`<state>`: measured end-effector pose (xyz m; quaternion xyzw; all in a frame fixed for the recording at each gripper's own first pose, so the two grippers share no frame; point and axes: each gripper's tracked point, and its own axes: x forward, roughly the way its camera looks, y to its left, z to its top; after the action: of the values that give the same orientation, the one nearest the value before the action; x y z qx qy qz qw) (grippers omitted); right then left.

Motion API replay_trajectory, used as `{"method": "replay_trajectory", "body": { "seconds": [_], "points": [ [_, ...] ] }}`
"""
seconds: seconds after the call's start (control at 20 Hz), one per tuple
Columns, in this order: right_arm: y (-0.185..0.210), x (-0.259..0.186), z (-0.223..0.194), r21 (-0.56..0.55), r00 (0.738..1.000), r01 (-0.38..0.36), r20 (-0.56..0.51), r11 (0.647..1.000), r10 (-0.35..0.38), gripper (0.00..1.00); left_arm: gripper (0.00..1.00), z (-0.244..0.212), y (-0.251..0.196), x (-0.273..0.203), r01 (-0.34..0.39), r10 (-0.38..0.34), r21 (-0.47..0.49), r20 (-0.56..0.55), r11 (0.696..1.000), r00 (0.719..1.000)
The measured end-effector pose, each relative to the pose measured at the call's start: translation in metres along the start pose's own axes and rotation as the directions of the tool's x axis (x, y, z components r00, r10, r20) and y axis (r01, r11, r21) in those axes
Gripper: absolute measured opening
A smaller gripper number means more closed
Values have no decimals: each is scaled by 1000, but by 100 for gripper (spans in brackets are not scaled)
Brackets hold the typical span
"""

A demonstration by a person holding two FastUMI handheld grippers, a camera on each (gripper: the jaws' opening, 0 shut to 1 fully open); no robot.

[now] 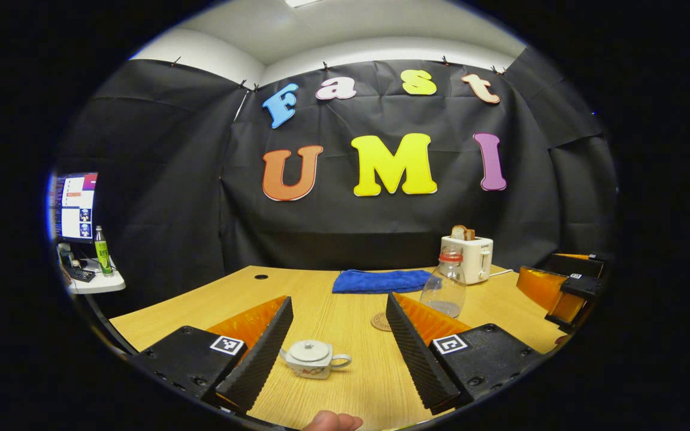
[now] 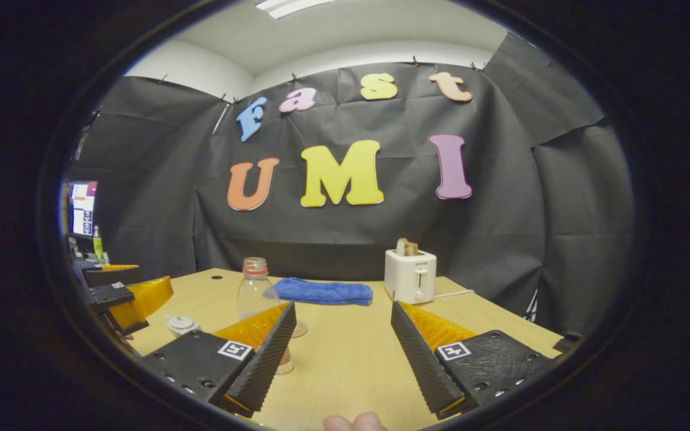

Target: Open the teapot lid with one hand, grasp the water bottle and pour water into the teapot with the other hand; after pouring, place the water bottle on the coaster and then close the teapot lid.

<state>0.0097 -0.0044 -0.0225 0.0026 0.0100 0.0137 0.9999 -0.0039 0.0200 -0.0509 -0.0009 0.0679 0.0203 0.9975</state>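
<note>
A small white ceramic teapot (image 1: pixel 312 358) with a round lid on top sits on the pale wooden table (image 1: pixel 345 293), low in the left gripper view, between the wide-spread fingers of the left gripper (image 1: pixel 338 350), which grip nothing. Its curved part points to the right in that view and a faint red pattern marks its side; its body is squat and rounded. Beyond it lies a round brown coaster (image 1: pixel 381 322), partly hidden by the gripper's finger, and just behind that stands an upright clear plastic water bottle (image 1: pixel 445 283) with a red neck ring and no cap visible. In the right gripper view the bottle (image 2: pixel 254 289) stands tall behind that gripper's own ribbed finger, and the teapot (image 2: pixel 182 324) shows as little more than its white lid at far left, beside the other gripper. The right gripper (image 2: pixel 342 350) is likewise spread wide and empty. Farther back, a folded blue cloth (image 1: pixel 381 281) lies flat, and a white toaster (image 1: pixel 468 257) holds bread slices. At far left in the left gripper view, a side shelf bears a green bottle (image 1: pixel 102 251) and a monitor (image 1: pixel 75 206).
</note>
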Motion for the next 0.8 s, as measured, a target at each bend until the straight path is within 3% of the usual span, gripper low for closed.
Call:
{"method": "replay_trajectory", "body": {
  "seconds": [0.3,0.35,0.4,0.8],
  "points": [
    [-8,4,-12,2,1000,9,-18,1000,-9,96,98,-41,9,10,14,-13,14,-92,1000,996],
    [-9,6,-14,0,1000,11,-23,1000,-11,96,90,-49,10,14,16,-13,20,-118,1000,993],
    [-10,6,-17,0,999,12,-30,1000,-12,97,95,-54,12,18,16,-13,21,-136,1000,991],
    [-14,18,-29,-14,998,18,-61,1000,-19,95,66,-78,30,52,23,-22,1,-243,1000,970]
  ]
}}
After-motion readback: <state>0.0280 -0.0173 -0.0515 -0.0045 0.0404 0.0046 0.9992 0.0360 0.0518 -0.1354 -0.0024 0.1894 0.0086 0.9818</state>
